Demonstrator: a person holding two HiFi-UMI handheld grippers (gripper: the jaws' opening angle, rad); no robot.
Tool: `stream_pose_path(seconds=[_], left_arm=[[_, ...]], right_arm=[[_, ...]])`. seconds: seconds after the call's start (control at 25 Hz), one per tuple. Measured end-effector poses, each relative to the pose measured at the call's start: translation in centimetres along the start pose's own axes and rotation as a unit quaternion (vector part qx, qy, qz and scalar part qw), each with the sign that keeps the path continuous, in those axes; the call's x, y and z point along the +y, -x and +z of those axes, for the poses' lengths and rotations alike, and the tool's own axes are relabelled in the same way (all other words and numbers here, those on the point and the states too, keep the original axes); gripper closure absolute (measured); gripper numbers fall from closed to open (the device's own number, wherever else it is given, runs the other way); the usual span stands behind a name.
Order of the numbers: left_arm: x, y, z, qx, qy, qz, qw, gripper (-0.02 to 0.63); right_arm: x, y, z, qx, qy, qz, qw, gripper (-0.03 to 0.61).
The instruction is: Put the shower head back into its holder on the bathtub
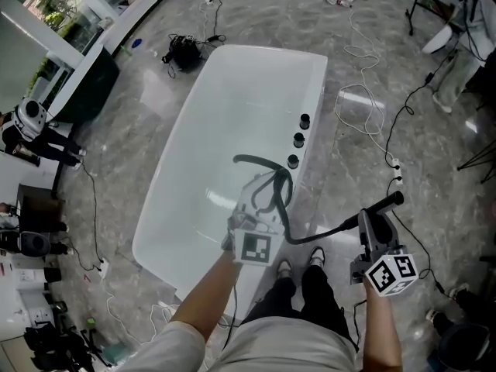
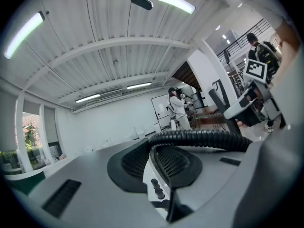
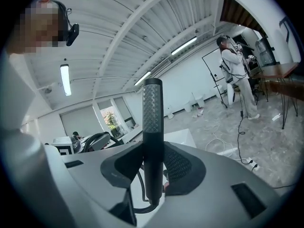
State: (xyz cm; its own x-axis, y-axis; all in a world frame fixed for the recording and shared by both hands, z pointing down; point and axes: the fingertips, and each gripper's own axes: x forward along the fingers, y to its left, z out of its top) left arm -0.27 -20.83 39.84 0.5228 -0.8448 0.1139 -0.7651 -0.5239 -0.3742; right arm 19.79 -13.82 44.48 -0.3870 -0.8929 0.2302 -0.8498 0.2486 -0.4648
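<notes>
The slim black rod-shaped shower head [image 1: 385, 201] is in the air to the right of the tub's near end, clear of its rim and over the floor. It stands upright between the pads in the right gripper view [image 3: 153, 122].

At the left, the left tongs [image 1: 266, 189] pinch the ribbed black hose [image 1: 313, 235] over the tub's near end. In the left gripper view the hose [image 2: 204, 139] curves in from the right and passes between the pads, which press on it [image 2: 156, 159]. The cube on these tongs carries a black-and-white square marker.

The white oval bathtub [image 1: 194, 153] runs away from the person, its basin bare. Three round black knobs [image 1: 298, 139] sit in a row on its right rim.

Further right, the right tongs [image 1: 365, 222] clamp the shower head near its lower end [image 3: 154, 167], and their cube shows two square markers. The grey marbled floor [image 1: 256, 22] beside the tub has loose white cables [image 1: 364, 103] across it.
</notes>
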Motion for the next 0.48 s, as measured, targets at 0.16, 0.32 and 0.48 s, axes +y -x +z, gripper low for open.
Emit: stream_pose_path(seconds=[0.16, 0.32, 0.48], left_arm=[[-2.8, -1.0, -3.5, 0.015, -0.003, -0.018, 0.9997, 0.555], [-1.6, 1.3, -9.2, 0.079, -0.003, 0.005, 0.9969, 0.555], [1.3, 3.0, -9.8, 0.091, -0.006, 0.043, 0.9949, 0.555]], right_arm=[[-1.5, 0.5, -1.1, 0.012, 0.003, -0.016, 1.000, 0.439], [-0.9, -0.3, -3.3, 0.034, -0.004, -0.010, 0.999, 0.439], [0.2, -1.9, -4.5, 0.045, -0.010, 0.003, 0.999, 0.439]])
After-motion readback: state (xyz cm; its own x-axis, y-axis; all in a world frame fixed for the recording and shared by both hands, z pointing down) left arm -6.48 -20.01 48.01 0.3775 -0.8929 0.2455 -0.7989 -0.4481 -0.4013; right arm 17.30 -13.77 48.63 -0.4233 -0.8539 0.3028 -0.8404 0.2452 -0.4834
